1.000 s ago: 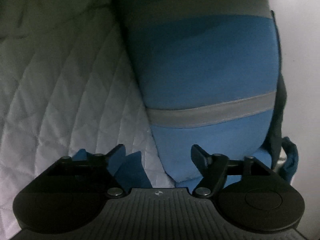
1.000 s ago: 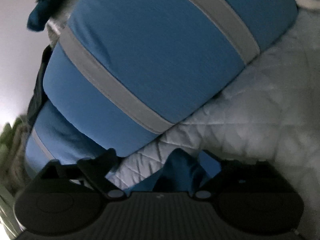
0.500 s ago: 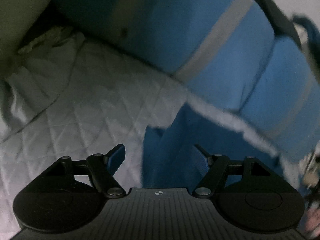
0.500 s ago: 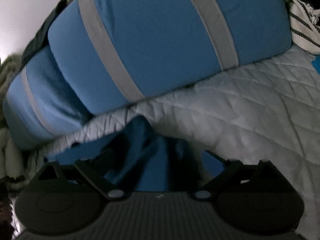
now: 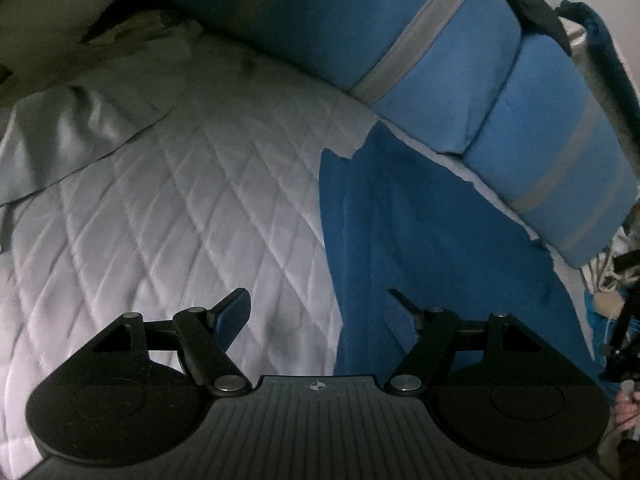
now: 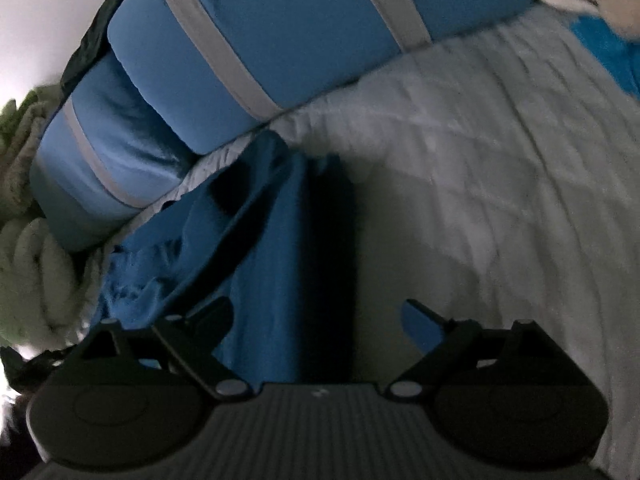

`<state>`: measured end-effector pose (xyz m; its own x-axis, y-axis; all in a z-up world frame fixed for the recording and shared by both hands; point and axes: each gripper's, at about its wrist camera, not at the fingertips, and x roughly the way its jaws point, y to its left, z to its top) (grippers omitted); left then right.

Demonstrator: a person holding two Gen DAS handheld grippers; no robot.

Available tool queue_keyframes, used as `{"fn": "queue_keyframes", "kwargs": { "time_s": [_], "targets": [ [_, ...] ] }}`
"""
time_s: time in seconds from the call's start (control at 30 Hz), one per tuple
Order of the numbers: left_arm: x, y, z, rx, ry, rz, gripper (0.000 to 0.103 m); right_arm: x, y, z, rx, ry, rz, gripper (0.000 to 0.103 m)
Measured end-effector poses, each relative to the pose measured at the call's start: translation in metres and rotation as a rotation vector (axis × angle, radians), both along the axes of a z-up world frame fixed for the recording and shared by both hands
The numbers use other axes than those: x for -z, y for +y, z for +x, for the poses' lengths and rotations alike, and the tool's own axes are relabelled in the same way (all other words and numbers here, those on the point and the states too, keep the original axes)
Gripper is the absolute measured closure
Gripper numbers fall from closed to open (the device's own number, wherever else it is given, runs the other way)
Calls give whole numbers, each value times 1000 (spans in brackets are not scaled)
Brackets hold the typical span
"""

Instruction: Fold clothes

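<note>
With both sets of fingers spread and holding nothing, left gripper (image 5: 320,312) and right gripper (image 6: 316,320) over the rumpled blue garment (image 5: 432,240) on the quilted bed (image 5: 180,200) beside the pillows (image 5: 460,80), I'd grip corners symmetrically.

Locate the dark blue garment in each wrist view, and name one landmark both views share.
Left wrist: the dark blue garment lies right of centre on the white quilt.
Right wrist: it lies left of centre.
Shared landmark: the blue pillow with grey stripes beyond it.
</note>
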<state>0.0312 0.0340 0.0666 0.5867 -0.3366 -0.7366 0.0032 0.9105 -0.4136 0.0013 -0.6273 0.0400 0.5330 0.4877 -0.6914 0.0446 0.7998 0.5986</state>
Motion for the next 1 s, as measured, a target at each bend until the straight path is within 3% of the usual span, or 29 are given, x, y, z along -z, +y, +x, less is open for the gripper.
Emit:
{"fn": "queue_keyframes", "kwargs": {
  "time_s": [0.3, 0.6, 0.73, 0.77, 0.8, 0.93, 1.0],
  "targets": [
    [-26, -8, -44, -10, -82, -50, 31, 21, -5, -41, 31, 99, 136, 8],
    [-35, -19, -71, 12, -121, -62, 31, 34, 10, -55, 60, 152, 225, 9],
    [-35, -23, -77, 22, -132, -56, 31, 41, 12, -58, 101, 106, 261, 11],
    [-34, -25, -78, 23, -129, -57, 31, 44, 11, -59, 122, 91, 277, 14],
    [-34, -25, -79, 22, -130, -56, 31, 48, 10, -58, 145, 75, 295, 22],
    [-36, -25, -84, 16, -137, -48, 31, 56, 11, -54, 214, 44, 320, 72],
    [-36, -25, -86, 14, -141, -44, 31, 49, 16, -55, 210, -5, 308, 79]
  ]
}}
